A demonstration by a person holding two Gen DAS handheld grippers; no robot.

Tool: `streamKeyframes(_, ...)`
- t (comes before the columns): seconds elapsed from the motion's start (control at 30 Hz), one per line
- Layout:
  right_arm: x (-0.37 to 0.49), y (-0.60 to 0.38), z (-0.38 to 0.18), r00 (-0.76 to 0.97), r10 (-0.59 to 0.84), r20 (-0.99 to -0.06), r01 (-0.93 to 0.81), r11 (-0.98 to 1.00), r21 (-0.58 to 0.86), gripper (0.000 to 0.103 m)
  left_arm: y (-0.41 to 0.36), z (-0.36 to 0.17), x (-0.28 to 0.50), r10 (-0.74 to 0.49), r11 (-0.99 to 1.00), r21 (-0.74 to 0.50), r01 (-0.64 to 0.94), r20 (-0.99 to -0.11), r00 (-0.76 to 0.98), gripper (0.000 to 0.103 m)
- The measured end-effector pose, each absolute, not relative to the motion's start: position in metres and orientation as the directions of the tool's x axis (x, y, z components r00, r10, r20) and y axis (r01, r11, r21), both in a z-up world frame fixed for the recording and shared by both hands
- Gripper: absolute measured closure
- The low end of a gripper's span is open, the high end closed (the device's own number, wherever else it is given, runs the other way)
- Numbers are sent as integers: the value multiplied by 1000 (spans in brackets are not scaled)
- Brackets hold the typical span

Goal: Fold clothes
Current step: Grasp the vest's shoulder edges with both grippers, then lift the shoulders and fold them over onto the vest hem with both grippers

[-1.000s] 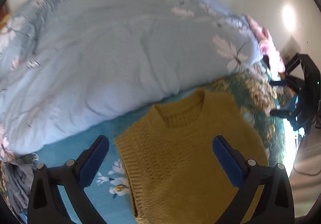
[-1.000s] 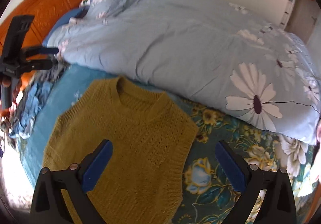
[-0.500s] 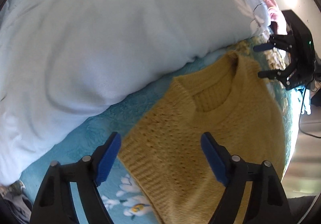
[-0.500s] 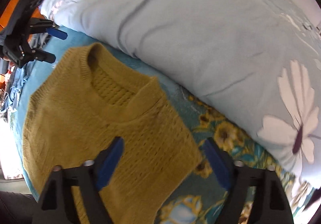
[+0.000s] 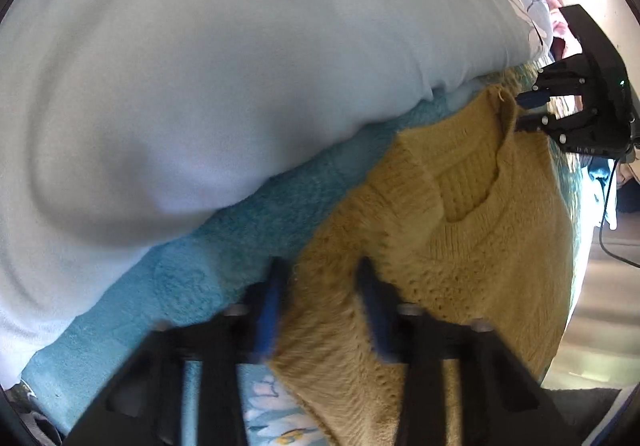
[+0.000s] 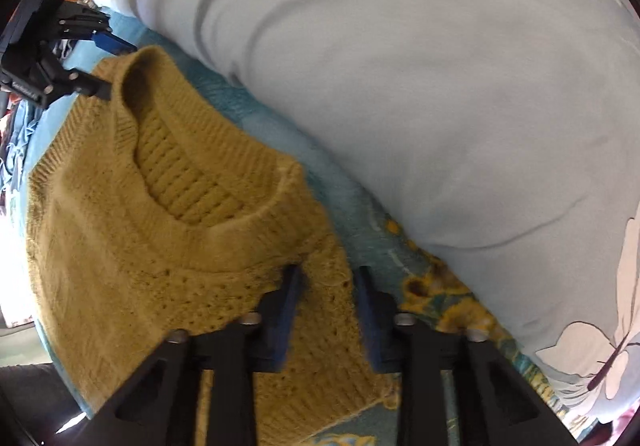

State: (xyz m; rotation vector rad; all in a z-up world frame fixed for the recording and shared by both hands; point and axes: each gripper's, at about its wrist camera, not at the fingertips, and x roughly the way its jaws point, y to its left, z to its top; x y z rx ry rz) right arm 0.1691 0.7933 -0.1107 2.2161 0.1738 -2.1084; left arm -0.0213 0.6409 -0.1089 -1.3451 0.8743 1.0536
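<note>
We see both grippers down on the mustard knit vest (image 5: 472,254), which lies flat on the teal floral bedsheet (image 5: 240,246). The left gripper (image 5: 320,310) has just been closing, and its blue pads now pinch a bunched ridge of the vest's shoulder edge. The right gripper (image 6: 326,310) has just been closing too, nipping the knit at the other shoulder. The neckline (image 6: 188,174) sits just ahead of each gripper, between the two. Beyond the vest, past both sets of fingertips, the pale blue duvet (image 6: 400,66) bulges up, its edge lying just short of the collar.
</note>
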Motion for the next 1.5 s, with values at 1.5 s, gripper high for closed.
streamKeyframes(1.5,504,520,-65,57,-21,-998,-484,-875,-9,89,307,-42,208,134,-209,-262,-942,-962,237,86)
